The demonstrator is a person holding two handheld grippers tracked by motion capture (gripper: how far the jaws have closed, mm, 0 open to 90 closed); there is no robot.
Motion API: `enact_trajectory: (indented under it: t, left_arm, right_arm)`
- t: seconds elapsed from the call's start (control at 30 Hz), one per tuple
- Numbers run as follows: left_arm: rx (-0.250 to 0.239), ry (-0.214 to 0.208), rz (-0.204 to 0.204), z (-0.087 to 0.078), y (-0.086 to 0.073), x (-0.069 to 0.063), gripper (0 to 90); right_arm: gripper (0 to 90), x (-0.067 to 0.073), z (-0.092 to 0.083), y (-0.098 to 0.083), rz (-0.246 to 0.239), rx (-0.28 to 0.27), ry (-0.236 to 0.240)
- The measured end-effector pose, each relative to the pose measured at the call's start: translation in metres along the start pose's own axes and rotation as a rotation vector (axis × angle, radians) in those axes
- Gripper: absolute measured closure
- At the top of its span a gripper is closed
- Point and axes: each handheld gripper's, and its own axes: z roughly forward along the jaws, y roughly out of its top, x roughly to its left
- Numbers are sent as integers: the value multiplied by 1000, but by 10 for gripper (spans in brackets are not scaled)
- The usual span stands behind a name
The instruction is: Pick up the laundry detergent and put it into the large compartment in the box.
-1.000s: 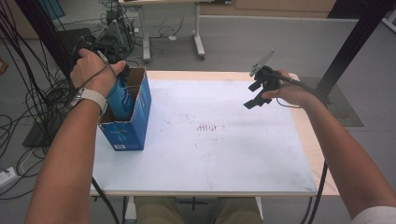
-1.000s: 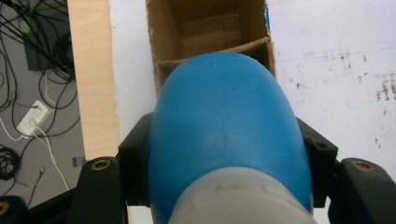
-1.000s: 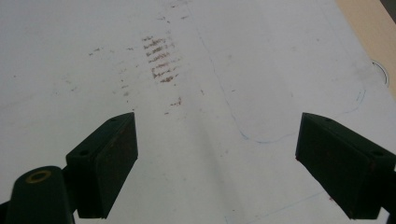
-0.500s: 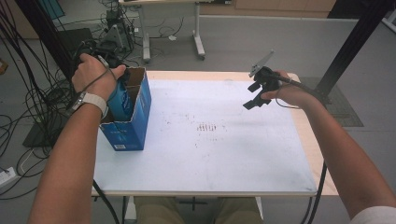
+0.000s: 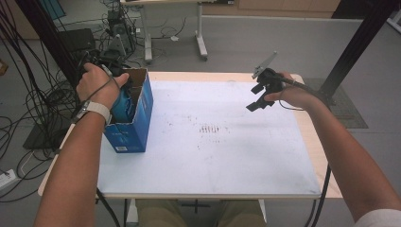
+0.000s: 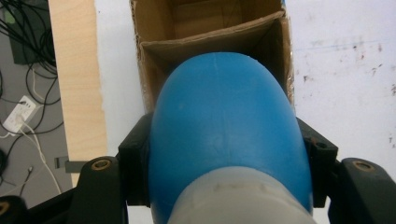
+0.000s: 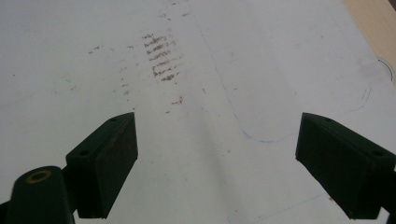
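Blue bottle (image 6: 224, 135) sits pinched between the left gripper (image 6: 224, 163) jaws at the mouth of the open blue box (image 5: 135, 127), left of centre in the high view. Right gripper (image 5: 261, 97), upper right, hangs spread over the white table (image 5: 213, 156), holding nothing.

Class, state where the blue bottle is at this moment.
The blue bottle is clamped in the left gripper, over the open cardboard box at the table's left edge in the high view.
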Motion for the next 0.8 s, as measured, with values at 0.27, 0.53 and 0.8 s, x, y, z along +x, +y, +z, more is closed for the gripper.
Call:
enact_trajectory:
  t: [0.27,0.53,0.8]
  left_arm:
    - [9,-8,-3,11,-3,0,375]
    - [15,-14,-10,22,-5,0,376]
    - [13,-21,-13,33,-8,0,375]
  right_arm:
    - [126,0,3,-2,3,2,4]
    - [126,-1,4,-4,8,2,4]
    - [126,-1,6,-5,10,4,6]
